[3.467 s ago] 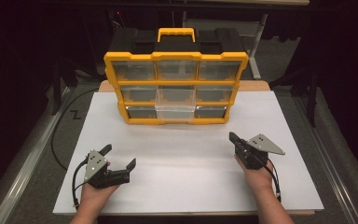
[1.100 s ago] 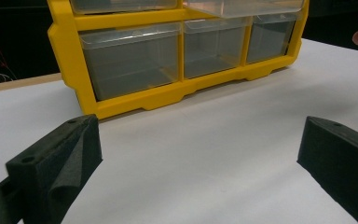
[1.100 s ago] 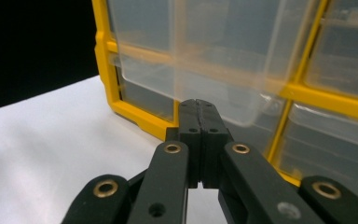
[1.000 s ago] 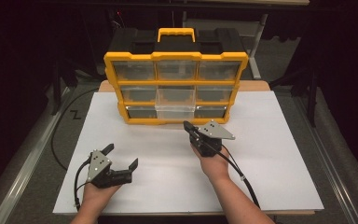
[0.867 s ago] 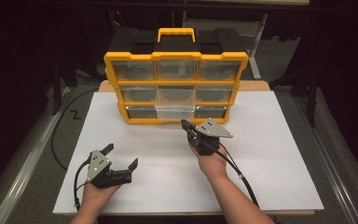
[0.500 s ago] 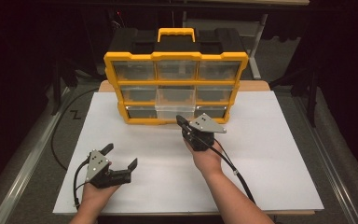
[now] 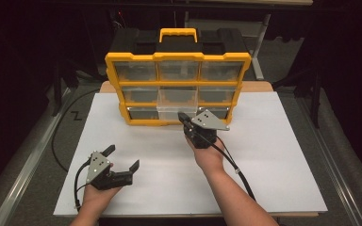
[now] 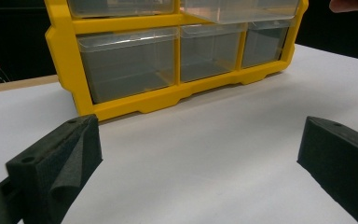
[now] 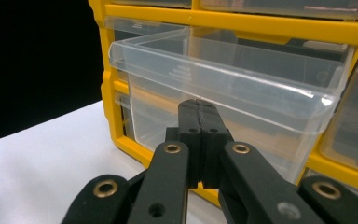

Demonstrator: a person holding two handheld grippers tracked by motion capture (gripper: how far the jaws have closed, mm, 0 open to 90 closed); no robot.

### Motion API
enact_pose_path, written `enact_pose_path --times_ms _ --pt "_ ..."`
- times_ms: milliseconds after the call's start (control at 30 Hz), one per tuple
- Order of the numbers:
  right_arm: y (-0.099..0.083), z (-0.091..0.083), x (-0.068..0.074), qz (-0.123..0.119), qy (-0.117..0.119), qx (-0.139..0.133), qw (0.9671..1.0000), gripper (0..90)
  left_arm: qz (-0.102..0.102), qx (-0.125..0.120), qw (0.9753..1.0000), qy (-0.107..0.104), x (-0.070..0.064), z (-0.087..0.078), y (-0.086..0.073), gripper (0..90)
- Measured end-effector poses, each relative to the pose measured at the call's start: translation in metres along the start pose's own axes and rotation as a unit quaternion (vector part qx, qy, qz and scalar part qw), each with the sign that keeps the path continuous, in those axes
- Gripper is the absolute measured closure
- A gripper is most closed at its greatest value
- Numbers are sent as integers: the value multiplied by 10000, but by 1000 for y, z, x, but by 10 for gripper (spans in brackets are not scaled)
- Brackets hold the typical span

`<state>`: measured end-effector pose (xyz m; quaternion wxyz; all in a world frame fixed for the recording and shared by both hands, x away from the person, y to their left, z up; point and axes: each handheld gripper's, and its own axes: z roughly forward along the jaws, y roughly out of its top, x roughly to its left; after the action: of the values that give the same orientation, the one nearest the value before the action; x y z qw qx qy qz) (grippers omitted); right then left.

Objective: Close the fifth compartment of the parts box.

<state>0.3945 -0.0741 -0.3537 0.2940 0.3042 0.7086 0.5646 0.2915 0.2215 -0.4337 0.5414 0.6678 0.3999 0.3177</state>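
A yellow organizer with clear drawers stands at the back of the white table. Its middle drawer in the centre column is pulled out. My right gripper is shut with nothing in it, its tips right at that drawer's front wall; whether they touch it I cannot tell. In the right gripper view the right gripper points at the lower part of the wall. My left gripper rests open at the front left, far from the organizer; in its own view the left gripper holds nothing.
The right gripper's cable trails back along the forearm. A black cable loops on the floor beside the table's left edge. White table surface stretches between both grippers and to the right.
My right gripper has moved from the table's right side leftward and forward to the pulled-out drawer. The left gripper and the drawer have stayed put.
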Motion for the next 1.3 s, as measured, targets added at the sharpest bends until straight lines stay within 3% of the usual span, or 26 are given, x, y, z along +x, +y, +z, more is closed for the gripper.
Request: enact_pose_path --times_ms 1300 --pt "12 9 -5 -34 -217 25 9998 900 -34 -67 10000 4 1 -2 1 3"
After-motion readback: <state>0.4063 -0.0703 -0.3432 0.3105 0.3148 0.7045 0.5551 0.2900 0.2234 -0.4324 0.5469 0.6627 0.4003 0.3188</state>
